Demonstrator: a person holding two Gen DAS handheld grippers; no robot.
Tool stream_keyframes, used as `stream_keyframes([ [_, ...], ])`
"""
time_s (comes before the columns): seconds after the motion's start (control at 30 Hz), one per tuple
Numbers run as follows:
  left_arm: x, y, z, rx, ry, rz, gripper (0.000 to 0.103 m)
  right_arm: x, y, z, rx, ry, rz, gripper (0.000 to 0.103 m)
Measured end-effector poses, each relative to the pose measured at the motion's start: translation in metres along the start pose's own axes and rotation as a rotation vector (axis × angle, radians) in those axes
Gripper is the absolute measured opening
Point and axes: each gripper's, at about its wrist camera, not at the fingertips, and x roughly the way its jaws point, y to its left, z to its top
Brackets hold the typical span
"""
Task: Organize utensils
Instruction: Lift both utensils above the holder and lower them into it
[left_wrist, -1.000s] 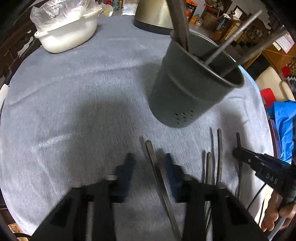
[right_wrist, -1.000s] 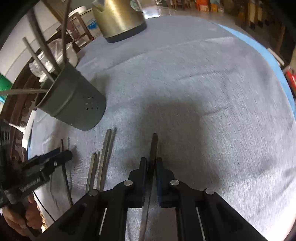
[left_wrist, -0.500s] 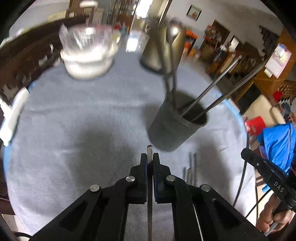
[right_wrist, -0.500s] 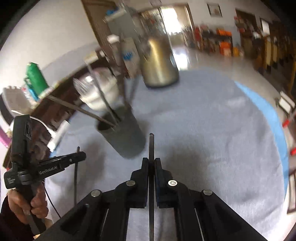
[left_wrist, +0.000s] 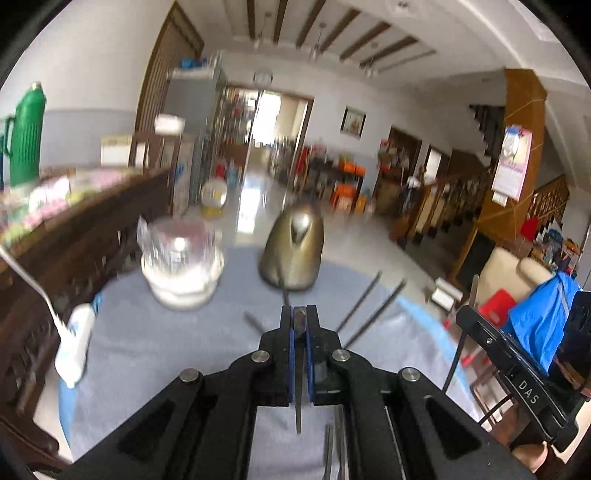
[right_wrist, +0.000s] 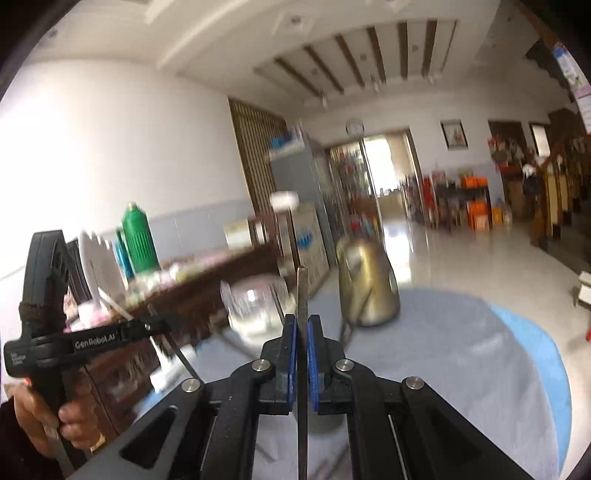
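Utensils are split three ways: one in each gripper and a few left on the table. The left gripper (left_wrist: 300, 325) is clenched on a flat metal utensil (left_wrist: 299, 384) that runs back between its blue pads and pokes out slightly at the tips. The right gripper (right_wrist: 302, 332) is likewise clenched on a thin metal utensil (right_wrist: 303, 295), whose end stands well past the fingertips and rises in front of the room behind. Both are held above the round table (left_wrist: 155, 339), which is covered in grey-blue cloth.

Near the table's far edge sit a brass-coloured kettle (left_wrist: 291, 251) and, to its left, a white bowl (left_wrist: 181, 284) with clear plastic in it. Dark handles (left_wrist: 369, 306) slant up just right of the left gripper; what they stand in is hidden behind the fingers. More utensils (left_wrist: 332, 454) lie on the cloth at the near edge, under the left gripper. A white object (left_wrist: 74, 347) rests at the left edge.

In the right wrist view, a hand (right_wrist: 48, 417) grips the left tool's handle.
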Motion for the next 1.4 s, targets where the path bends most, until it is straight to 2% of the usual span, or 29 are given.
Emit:
stream_keyframes([
  [0.13, -0.011, -0.005, 0.032, 0.009, -0.110, 0.000, 0.005, 0.012, 0.008, 0.030, 0.017, -0.135, 0.003, 0.006],
  [0.27, -0.019, -0.009, 0.058, 0.025, -0.190, -0.015, 0.005, 0.035, 0.019, 0.049, 0.012, -0.215, -0.005, 0.006],
  [0.43, -0.017, -0.009, 0.070, 0.041, -0.268, -0.011, 0.005, 0.082, 0.031, 0.059, 0.013, -0.230, -0.015, 0.006],
  [0.63, 0.008, -0.003, 0.061, 0.029, -0.230, -0.015, 0.005, 0.122, 0.034, 0.047, 0.004, -0.197, -0.066, 0.006],
  [0.83, 0.009, 0.001, 0.056, -0.007, -0.221, -0.033, 0.005, 0.103, 0.026, 0.042, 0.002, -0.220, -0.079, 0.006],
  [1.03, 0.006, -0.013, 0.057, 0.029, -0.250, -0.016, 0.005, 0.093, 0.030, 0.052, -0.001, -0.269, -0.119, 0.006],
  [1.13, 0.006, -0.016, 0.054, 0.035, -0.260, 0.000, 0.005, 0.096, 0.032, 0.055, -0.007, -0.289, -0.151, 0.006],
  [1.23, 0.015, -0.014, 0.048, 0.018, -0.230, 0.004, 0.005, 0.106, 0.039, 0.052, -0.035, -0.298, -0.191, 0.006],
  [1.4, 0.027, -0.010, 0.037, -0.003, -0.196, 0.014, 0.005, 0.129, 0.042, 0.038, -0.056, -0.258, -0.220, 0.006],
])
